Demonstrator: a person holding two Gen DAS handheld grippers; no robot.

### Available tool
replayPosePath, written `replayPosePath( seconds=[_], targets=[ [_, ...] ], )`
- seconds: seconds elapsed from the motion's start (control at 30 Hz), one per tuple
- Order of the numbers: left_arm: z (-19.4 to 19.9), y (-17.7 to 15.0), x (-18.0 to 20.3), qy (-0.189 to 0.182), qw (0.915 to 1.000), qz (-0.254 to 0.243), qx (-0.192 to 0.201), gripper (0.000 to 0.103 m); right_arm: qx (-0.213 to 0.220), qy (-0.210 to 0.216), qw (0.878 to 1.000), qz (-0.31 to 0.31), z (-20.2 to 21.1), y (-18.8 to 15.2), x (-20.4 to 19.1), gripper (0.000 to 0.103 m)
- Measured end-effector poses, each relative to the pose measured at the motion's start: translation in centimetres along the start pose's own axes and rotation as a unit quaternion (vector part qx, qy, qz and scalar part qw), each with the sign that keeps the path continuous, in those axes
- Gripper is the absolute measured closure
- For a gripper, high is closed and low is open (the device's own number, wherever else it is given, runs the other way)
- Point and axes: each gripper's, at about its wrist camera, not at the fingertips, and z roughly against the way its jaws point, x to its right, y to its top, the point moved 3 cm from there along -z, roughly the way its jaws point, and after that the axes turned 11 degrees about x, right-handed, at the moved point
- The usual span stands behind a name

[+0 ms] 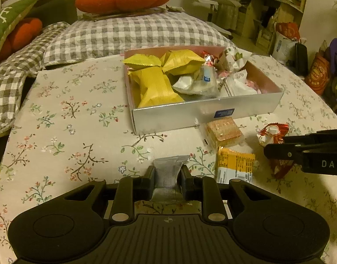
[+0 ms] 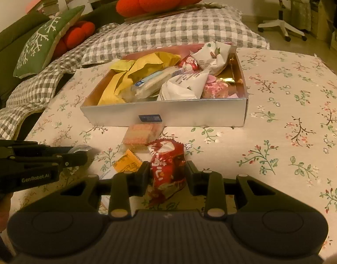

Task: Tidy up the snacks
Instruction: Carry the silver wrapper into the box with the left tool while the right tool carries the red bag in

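the left gripper [image 1: 167, 173] is clamped on a silver packet [image 1: 169, 171], and the right gripper [image 2: 167, 173] is pressed on a red packet [image 2: 167, 167], both near the front side of the box [image 2: 190, 114] on the flowered cloth [image 2: 289, 110]. the box is already heaped, so a packet dropped on top may slide out. the thin foil could also slip from the pads.

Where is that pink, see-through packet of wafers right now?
The pink wafer packet lies on the flowered tablecloth, right against the silver box front wall, below its blue label, with the orange packet just nearer the camera.
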Motion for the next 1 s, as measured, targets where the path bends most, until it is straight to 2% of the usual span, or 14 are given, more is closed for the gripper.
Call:
replayPosePath(
  seconds=[0.27, 0.3, 0.33, 0.53, 0.63, 0.67, 0.7, 0.77, 1.0],
  targets=[
    [0.8, 1.3, 0.0, 0.007, 0.9997, 0.004, 0.025, 0.082, 0.015, 0.004, 1.0, -0.006, 1.0, 1.0, 0.2, 0.074],
    [0.8, 1.5, 0.1, 0.007, 0.9996, 0.004, 0.027, 0.082, 0.018, 0.006, 1.0, -0.008, 1.1, 1.3, 0.2, 0.084],
    [0.7, 1.7, 0.1, 0.007, 0.9996, 0.004, 0.029, 0.082, 0.019, 0.007, 1.0, -0.01, 1.1, 1.5, 0.3, 0.085],
    [0.3, 3.2, 0.4, 0.002, 0.9992, 0.004, 0.04, 0.082, 0.029, 0.009, 0.999, -0.04, 1.4, 3.2, 1.7, 0.086],
    [-0.1, 3.2, 0.5, -0.005, 0.9992, 0.017, 0.036, 0.082, 0.012, 0.012, 0.998, -0.056, 0.7, 3.3, 2.0, 0.078],
    [-0.3, 3.1, 0.5, -0.007, 0.9992, 0.019, 0.033, 0.082, 0.008, 0.011, 0.998, -0.059, 0.3, 3.1, 2.0, 0.067],
    [-0.4, 2.9, 0.6, -0.007, 0.9994, 0.017, 0.03, 0.082, 0.006, 0.011, 0.998, -0.058, 0.0, 3.0, 1.9, 0.051],
    [-0.7, 2.6, 0.8, -0.007, 0.9996, 0.011, 0.023, 0.082, 0.005, 0.011, 0.999, -0.052, -0.7, 2.7, 1.6, 0.04],
    [-1.1, 2.1, 0.8, -0.007, 0.9998, 0.013, 0.014, 0.082, -0.023, -0.002, 0.999, -0.033, -3.5, 2.0, 0.9, 0.051]
  ],
)
